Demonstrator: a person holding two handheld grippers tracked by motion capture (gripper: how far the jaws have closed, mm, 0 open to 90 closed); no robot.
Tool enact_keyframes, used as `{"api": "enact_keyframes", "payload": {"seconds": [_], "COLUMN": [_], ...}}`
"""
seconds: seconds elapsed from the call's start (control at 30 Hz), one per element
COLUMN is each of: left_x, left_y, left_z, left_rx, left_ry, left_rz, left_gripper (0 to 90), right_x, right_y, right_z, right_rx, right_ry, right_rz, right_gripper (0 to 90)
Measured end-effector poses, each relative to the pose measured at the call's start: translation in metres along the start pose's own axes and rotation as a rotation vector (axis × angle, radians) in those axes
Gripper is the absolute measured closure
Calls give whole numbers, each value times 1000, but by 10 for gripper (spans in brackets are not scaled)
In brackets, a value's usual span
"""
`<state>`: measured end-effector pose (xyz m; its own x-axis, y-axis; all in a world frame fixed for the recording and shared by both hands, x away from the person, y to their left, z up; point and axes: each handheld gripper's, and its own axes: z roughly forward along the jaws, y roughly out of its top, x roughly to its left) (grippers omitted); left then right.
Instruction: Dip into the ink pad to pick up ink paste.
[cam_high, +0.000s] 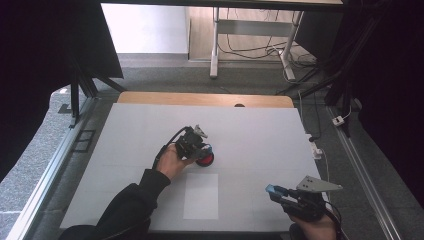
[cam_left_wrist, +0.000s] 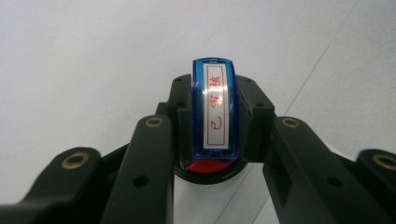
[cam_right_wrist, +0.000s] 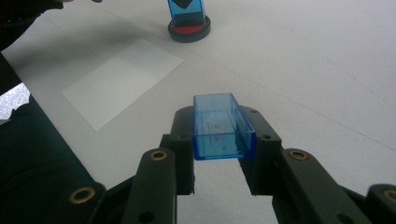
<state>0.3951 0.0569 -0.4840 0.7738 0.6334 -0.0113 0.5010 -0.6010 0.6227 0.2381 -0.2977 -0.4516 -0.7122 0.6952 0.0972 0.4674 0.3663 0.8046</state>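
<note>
My left gripper (cam_high: 201, 148) is shut on a blue stamp (cam_left_wrist: 215, 109) whose white label carries red characters. The stamp stands upright with its foot on a round red ink pad (cam_high: 205, 160) in a black case, near the middle of the table. In the right gripper view the stamp (cam_right_wrist: 186, 11) and the ink pad (cam_right_wrist: 189, 31) show at the top. My right gripper (cam_high: 274, 191) rests near the front right edge, shut on a clear blue stamp cap (cam_right_wrist: 222, 128), held open side up and level above the table.
A white sheet of paper (cam_high: 201, 196) lies flat on the pale table mat (cam_high: 260, 135), in front of the ink pad and between both hands. A dark sleeve (cam_high: 125, 205) reaches in from the bottom left. Beyond the table's far wooden edge is floor with desk legs and cables.
</note>
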Motion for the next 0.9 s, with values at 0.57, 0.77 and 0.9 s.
{"api": "enact_keyframes", "payload": {"seconds": [0.57,0.77,0.9], "left_x": [19,14,0], "left_y": [-1,3,5], "left_z": [0,1,1], "left_rx": [7,26,38], "left_ry": [-100,-72,-3], "left_rz": [-96,-70,-11], "left_gripper": [710,709,709], "right_x": [0,1,1], "right_y": [0,0,0], "right_z": [1,1,1], "right_rx": [8,14,14], "right_ry": [0,2,3], "right_rz": [0,-3,-4], "right_gripper": [684,683,683]}}
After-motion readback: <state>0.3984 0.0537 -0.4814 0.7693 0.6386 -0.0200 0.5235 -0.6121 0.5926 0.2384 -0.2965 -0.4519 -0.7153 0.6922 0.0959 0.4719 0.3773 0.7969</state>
